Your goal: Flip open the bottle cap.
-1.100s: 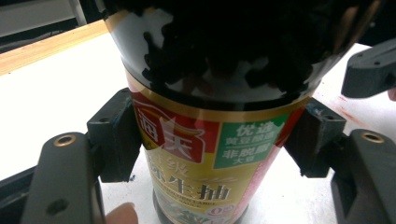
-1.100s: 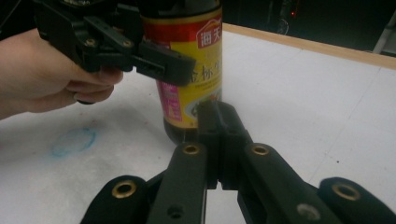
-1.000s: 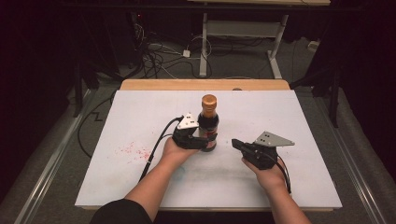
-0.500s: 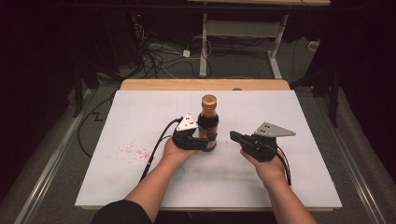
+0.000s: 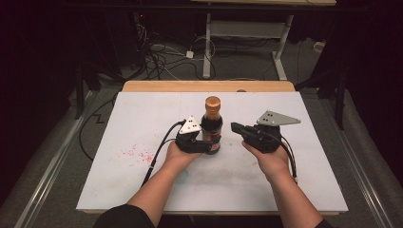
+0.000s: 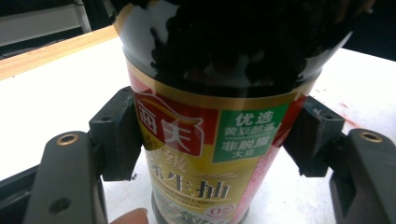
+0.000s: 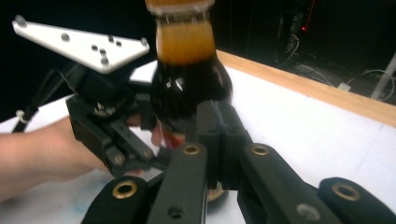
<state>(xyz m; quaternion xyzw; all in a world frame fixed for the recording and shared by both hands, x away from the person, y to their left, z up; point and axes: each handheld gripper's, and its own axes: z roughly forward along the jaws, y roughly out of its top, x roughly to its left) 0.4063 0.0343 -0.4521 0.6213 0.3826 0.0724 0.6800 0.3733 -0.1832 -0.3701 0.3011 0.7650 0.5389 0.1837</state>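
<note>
Soy sauce bottle [image 5: 212, 124] upright mid-table [image 5: 142, 109], clamped low on its label between left gripper [image 6: 212, 140] fingers [image 6: 116, 135]. Right gripper [image 5: 236, 128] just beside the bottle, fingers pressed together, empty. Risk of knocking the tall bottle over with a sideways nudge near its neck.

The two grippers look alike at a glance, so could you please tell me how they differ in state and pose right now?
The left gripper is clamped on the lower body of the soy sauce bottle, a pad on each side of the label; the right gripper holds nothing, its jaws shut together. The left gripper touches the bottle, while the right one is beside it, pointing at it with a gap between. Both are hand-held, black, and carry a grey three-cornered plate.
</note>
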